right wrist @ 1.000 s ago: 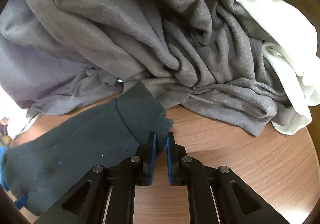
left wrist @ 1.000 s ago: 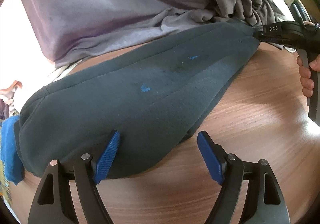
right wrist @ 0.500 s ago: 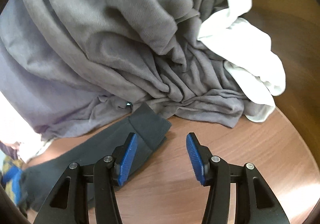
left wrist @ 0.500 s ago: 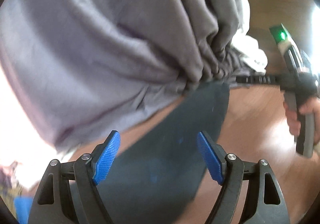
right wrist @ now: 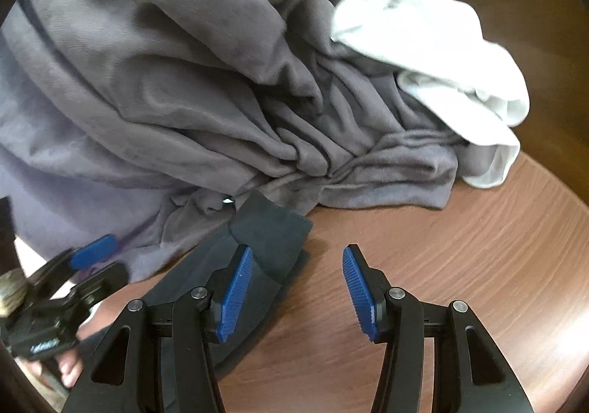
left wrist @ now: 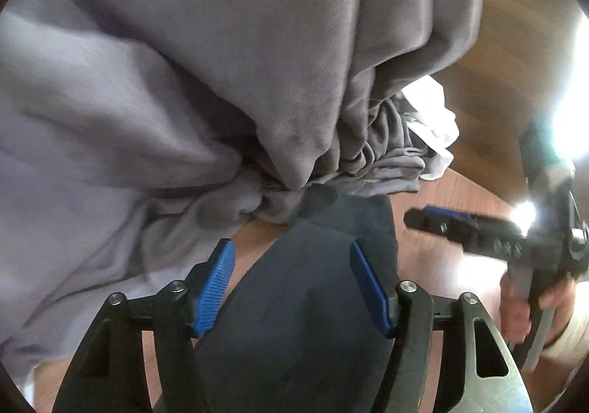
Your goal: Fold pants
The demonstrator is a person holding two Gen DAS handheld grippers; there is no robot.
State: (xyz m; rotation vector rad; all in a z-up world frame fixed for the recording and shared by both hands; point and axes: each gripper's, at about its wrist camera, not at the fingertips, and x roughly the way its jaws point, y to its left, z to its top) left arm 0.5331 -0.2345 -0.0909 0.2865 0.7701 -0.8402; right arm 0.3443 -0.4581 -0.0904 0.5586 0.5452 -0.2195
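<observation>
The dark teal pants (left wrist: 313,321) lie flat on the brown wooden table, cuff end (right wrist: 272,232) toward a heap of clothes. My left gripper (left wrist: 292,289) is open and hovers over the pant leg, holding nothing. My right gripper (right wrist: 296,293) is open and empty above the table, its left pad over the cuff edge. The right gripper also shows in the left wrist view (left wrist: 478,229). The left gripper shows in the right wrist view (right wrist: 84,265).
A large pile of grey cloth (right wrist: 191,81) lies just behind the pants' cuff and partly over it. A white garment (right wrist: 441,45) lies on the pile's right side. Bare wooden table (right wrist: 460,247) lies to the right.
My right gripper let go of the cuff, opened and pulled back. My left gripper swung from the pants' side to along the leg, facing the cuff end.
</observation>
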